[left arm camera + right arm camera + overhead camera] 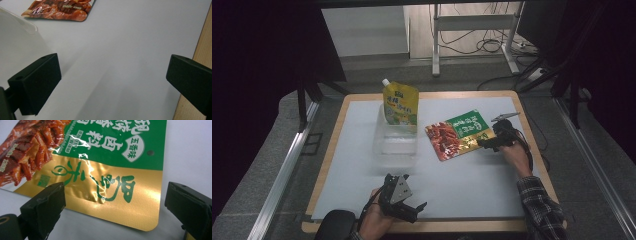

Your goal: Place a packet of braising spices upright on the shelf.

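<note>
Your right gripper [486, 143] at 3 o'clock, fingers spread at the snack packet's [458, 134] gold edge, your left gripper [412, 210] at 6 o'clock, fingers spread over bare tabletop [472, 185], yellow pouch [400, 104] at 12.

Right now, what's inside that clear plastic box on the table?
A yellow spouted pouch stands at the far end of the clear box. The near part looks empty; the pouch hides whatever might lie behind it.

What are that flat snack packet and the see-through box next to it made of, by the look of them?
The snack packet looks like glossy printed foil or plastic film: it creases and throws bright glints. The box seems clear, rigid plastic: the mat shows through its walls. Neither can be told for certain.
</note>
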